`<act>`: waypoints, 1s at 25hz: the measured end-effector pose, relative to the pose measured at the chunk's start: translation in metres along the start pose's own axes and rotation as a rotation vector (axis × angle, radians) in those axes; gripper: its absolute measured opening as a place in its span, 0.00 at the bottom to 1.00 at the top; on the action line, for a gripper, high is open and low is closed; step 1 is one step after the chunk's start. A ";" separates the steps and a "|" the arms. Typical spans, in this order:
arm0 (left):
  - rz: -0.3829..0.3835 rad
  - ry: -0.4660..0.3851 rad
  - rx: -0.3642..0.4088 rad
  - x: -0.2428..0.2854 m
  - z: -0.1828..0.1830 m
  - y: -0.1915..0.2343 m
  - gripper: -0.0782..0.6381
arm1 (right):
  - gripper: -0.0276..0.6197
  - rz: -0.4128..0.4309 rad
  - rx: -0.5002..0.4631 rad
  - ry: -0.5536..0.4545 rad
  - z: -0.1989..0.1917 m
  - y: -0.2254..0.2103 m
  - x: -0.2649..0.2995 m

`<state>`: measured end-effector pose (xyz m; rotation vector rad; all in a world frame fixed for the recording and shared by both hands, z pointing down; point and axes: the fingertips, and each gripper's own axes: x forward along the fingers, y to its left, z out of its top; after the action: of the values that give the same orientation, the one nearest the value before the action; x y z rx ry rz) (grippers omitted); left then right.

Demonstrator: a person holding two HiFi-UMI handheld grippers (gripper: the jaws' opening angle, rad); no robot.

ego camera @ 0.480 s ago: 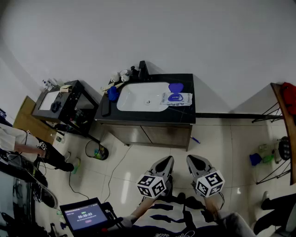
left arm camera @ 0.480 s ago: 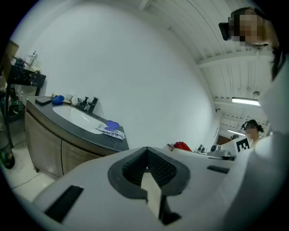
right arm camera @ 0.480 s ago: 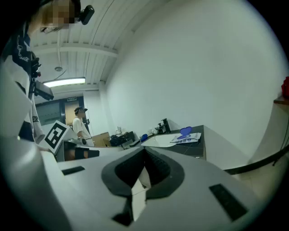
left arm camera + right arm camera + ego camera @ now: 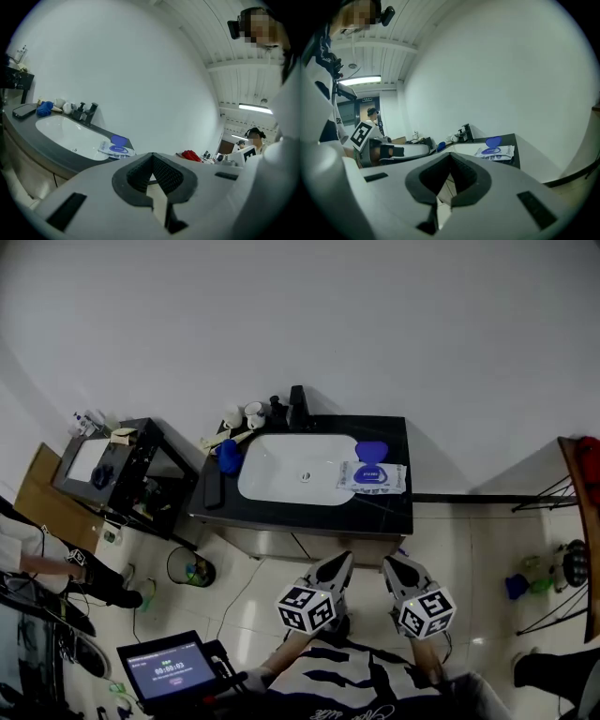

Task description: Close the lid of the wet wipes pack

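Your left hand-held gripper [image 4: 343, 562] and right hand-held gripper [image 4: 391, 563] are each pressed together, empty, well short of the desk [image 4: 380, 508]. The wet wipes pack [image 4: 373, 477] lies at its right end, lid [image 4: 372, 452] up; an unbraced push may slide it away.

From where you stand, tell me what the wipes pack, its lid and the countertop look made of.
Wipes pack: probably soft plastic film; white, printed, with uneven, floppy-looking edges.
Lid: likely rigid blue plastic; smooth, holding its shape while standing open.
Countertop: dark stone or a stone-look slab with a faint sheen; the pictures do not show which.
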<state>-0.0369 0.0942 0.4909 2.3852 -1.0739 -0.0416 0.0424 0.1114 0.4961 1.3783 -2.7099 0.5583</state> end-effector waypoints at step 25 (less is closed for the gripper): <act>0.026 0.235 -0.053 0.167 0.007 0.143 0.11 | 0.04 -0.053 0.084 0.147 0.025 -0.152 0.149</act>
<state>-0.0227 -0.1053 0.5815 2.2618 -0.9794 0.2114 0.0753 -0.0940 0.5480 1.3649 -2.5542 0.7450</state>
